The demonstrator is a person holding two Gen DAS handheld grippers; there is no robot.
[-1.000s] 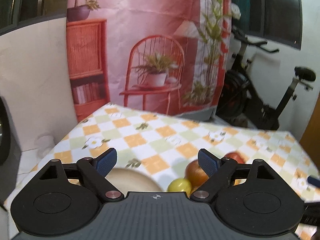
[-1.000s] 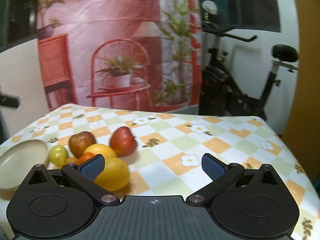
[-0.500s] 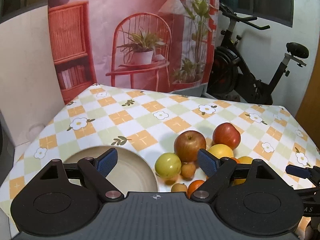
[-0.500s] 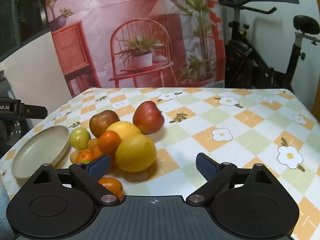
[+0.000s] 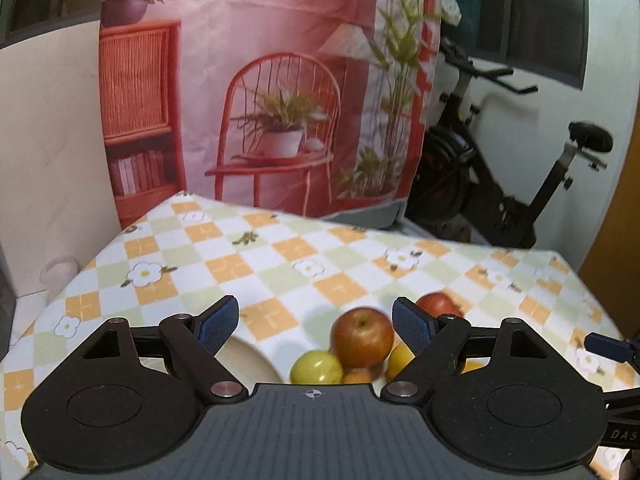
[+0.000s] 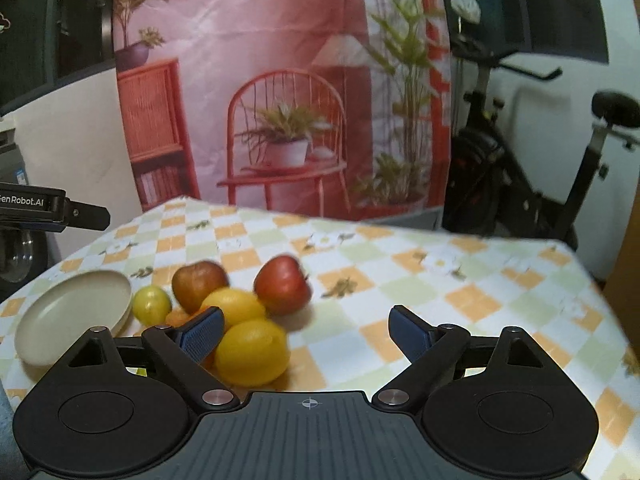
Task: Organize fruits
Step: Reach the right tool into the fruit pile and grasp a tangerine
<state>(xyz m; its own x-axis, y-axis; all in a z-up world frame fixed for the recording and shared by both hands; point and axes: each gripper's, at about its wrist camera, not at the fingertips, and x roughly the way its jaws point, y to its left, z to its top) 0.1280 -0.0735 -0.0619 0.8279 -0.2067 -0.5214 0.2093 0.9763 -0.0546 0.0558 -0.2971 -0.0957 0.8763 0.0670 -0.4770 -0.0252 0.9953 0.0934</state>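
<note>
A pile of fruit lies on the checkered tablecloth [image 6: 460, 280]: a brownish apple [image 5: 362, 336], a red apple [image 6: 283, 289], a green-yellow fruit [image 5: 316, 367], two lemons [image 6: 252, 351] and small oranges. A beige plate [image 6: 72, 312] lies left of the pile. My left gripper [image 5: 314, 324] is open and empty above the plate and fruit. My right gripper [image 6: 304, 330] is open and empty, just right of the front lemon.
A printed pink backdrop [image 5: 260, 80] hangs behind the table. An exercise bike [image 5: 500, 184] stands at the back right. The table's far edge [image 6: 400, 228] and right edge show. The left gripper's body [image 6: 52, 210] shows at the far left.
Both grippers have tilted up and drawn back after a dip toward the table, so the fruit sits lower in both views. Both stay open.
</note>
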